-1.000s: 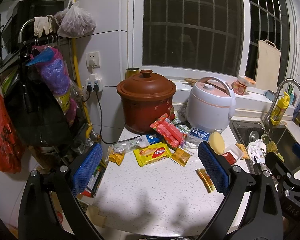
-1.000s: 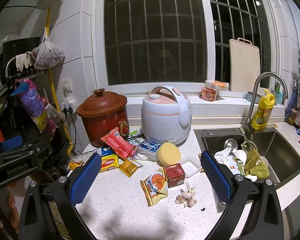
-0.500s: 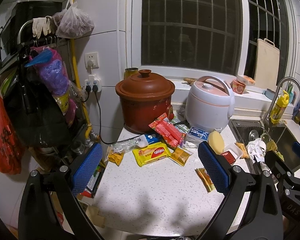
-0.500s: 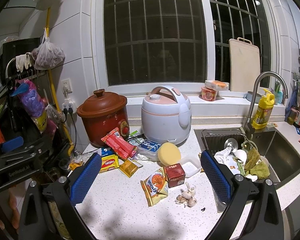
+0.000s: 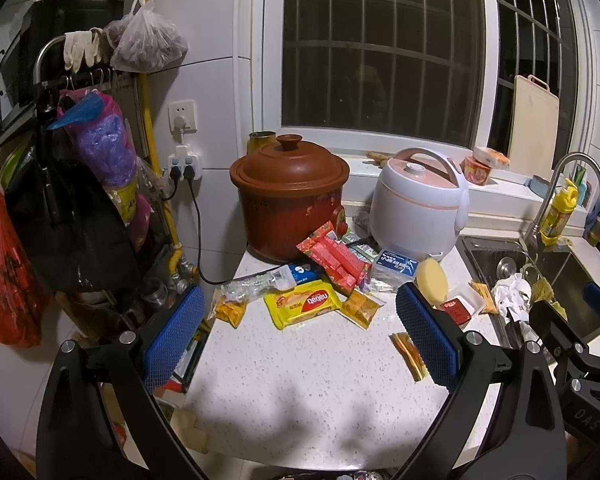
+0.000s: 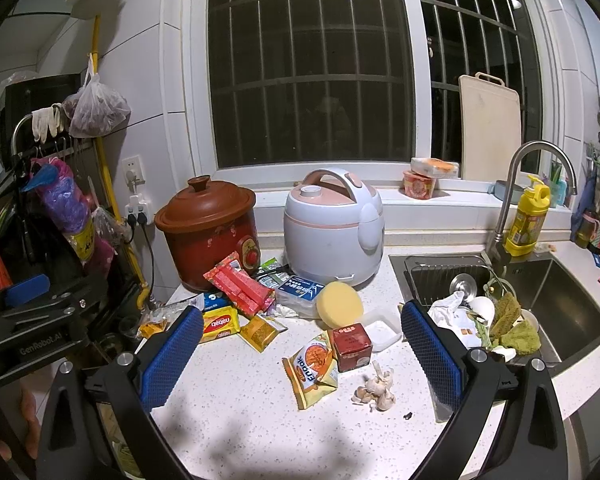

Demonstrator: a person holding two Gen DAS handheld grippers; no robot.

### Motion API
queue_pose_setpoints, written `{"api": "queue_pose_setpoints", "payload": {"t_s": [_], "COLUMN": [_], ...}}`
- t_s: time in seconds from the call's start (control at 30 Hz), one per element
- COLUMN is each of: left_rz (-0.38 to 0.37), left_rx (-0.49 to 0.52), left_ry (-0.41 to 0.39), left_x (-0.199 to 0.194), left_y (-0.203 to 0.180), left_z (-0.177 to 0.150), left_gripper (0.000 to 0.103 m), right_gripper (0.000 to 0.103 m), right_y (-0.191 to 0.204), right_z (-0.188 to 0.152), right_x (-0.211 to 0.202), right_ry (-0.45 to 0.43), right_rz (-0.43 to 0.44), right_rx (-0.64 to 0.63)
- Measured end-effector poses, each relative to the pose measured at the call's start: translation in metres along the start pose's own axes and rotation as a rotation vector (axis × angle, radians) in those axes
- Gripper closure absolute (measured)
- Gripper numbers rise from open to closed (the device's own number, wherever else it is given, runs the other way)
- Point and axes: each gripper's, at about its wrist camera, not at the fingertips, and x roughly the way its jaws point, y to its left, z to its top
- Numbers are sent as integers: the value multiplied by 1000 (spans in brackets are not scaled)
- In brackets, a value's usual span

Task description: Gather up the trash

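Note:
Wrappers lie scattered on the white speckled counter (image 5: pixel 300 368): a yellow Nabati pack (image 5: pixel 304 305), a red candy pack (image 5: pixel 332 258), small orange sachets (image 5: pixel 230 309), a blue tissue pack (image 5: pixel 394 266). In the right wrist view I see a Knorr sachet (image 6: pixel 313 368), a red carton (image 6: pixel 350 346), garlic (image 6: pixel 376 388) and the yellow pack (image 6: pixel 220 324). My left gripper (image 5: pixel 300 338) is open and empty above the counter's near part. My right gripper (image 6: pixel 300 354) is open and empty, hovering over the Knorr sachet and carton.
A brown clay pot (image 5: pixel 290 196) and a white rice cooker (image 5: pixel 420 204) stand at the back. A yellow sponge (image 6: pixel 339 304) lies by the cooker. The sink (image 6: pixel 540 300) on the right holds dishes and rags. Bags hang on a rack (image 5: pixel 80 168) at left.
The left wrist view has shifted slightly; both grippers stay open and nearly still. Nothing on the counter has moved.

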Motion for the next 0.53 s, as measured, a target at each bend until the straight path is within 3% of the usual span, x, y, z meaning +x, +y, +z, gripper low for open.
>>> {"api": "queue_pose_setpoints", "payload": {"t_s": [0.53], "left_rz": [-10], "left_rx": [5], "left_ry": [18], "left_x": [3], "left_y": [2], "left_z": [-9], "left_gripper": [9], "right_gripper": [5], "right_y": [4], "right_z": [-4], "right_x": [-2], "right_ry": [8], "right_rz": [-5], "right_rx": [2]}}
